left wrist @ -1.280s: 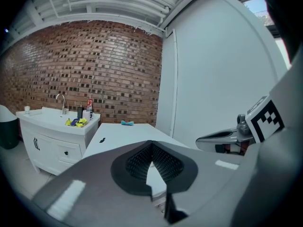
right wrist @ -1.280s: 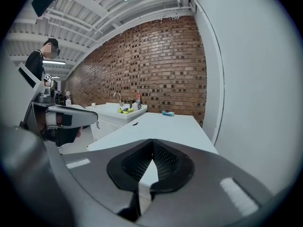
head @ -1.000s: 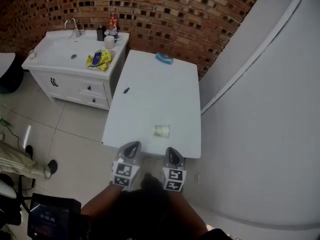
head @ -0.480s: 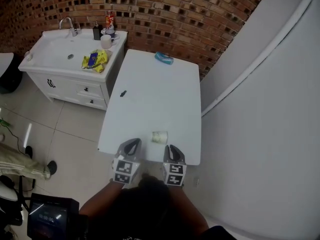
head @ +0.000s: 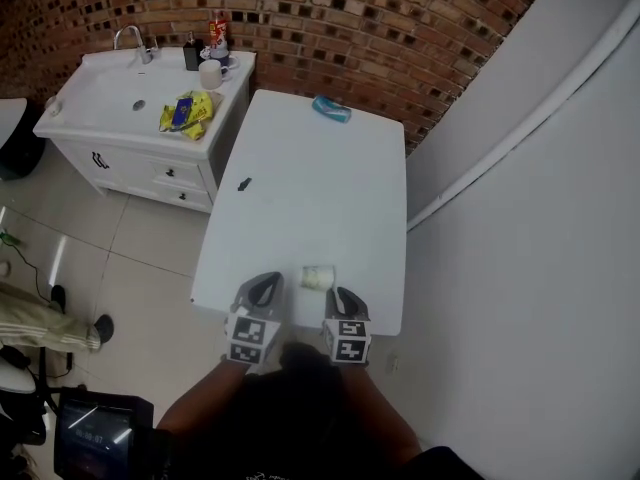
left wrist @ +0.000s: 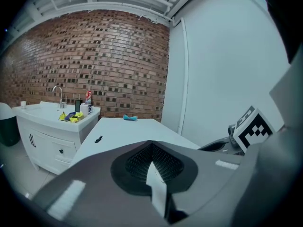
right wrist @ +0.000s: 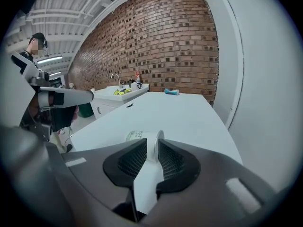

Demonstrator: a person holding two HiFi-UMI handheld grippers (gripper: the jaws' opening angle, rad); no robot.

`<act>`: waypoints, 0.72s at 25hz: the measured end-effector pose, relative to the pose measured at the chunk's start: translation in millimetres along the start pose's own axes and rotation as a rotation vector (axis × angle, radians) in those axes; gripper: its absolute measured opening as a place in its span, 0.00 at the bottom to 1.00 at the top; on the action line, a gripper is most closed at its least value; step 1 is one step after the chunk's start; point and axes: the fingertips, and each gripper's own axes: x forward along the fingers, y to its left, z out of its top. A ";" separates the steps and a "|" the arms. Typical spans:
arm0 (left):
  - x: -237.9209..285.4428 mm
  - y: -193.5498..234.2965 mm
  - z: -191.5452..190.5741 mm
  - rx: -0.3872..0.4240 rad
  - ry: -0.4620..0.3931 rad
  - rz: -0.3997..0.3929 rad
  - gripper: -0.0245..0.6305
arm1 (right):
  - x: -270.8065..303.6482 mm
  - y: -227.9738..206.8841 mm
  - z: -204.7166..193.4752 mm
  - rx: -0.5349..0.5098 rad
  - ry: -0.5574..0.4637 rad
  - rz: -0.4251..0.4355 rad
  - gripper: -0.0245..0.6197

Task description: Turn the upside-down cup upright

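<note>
The white table (head: 300, 188) fills the middle of my head view, running away toward the brick wall (head: 360, 28), with the sink cabinet (head: 110, 118) to its left. Over the past second I've moved in: the table's near edge now sits right under both tools, where before they hung short of it.

The left gripper (head: 263, 290) rests at that edge with its jaws pressed together and nothing in them. The right gripper (head: 341, 297) has dropped toward the tabletop. Its jaws, shut a moment ago, are opening, with only a narrow slot between the pads so far.

The paper cup (head: 318, 277) is close to the near edge, just ahead of the right tips and lined up with that slot in the right gripper view. It isn't touched yet, and it looks tipped on its side rather than standing. So the approach is nearly done (the jaws probably need more spread first), and the grasp and the turn are still to come.
</note>
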 end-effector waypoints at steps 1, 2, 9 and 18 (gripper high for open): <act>1.5 0.1 -1.6 -0.002 0.004 0.001 0.03 | 1.9 -0.4 -1.6 0.001 0.005 0.011 0.18; 3.0 0.5 -2.8 -0.003 0.007 0.002 0.03 | 4.4 -0.5 -3.2 -0.003 0.009 0.025 0.18; 9.8 3.4 -3.8 -0.016 0.015 0.014 0.03 | 15.4 -3.2 -8.6 0.003 0.037 0.073 0.20; 13.2 2.5 -9.0 -0.010 0.023 0.021 0.03 | 20.6 1.8 -11.8 0.011 0.055 0.133 0.15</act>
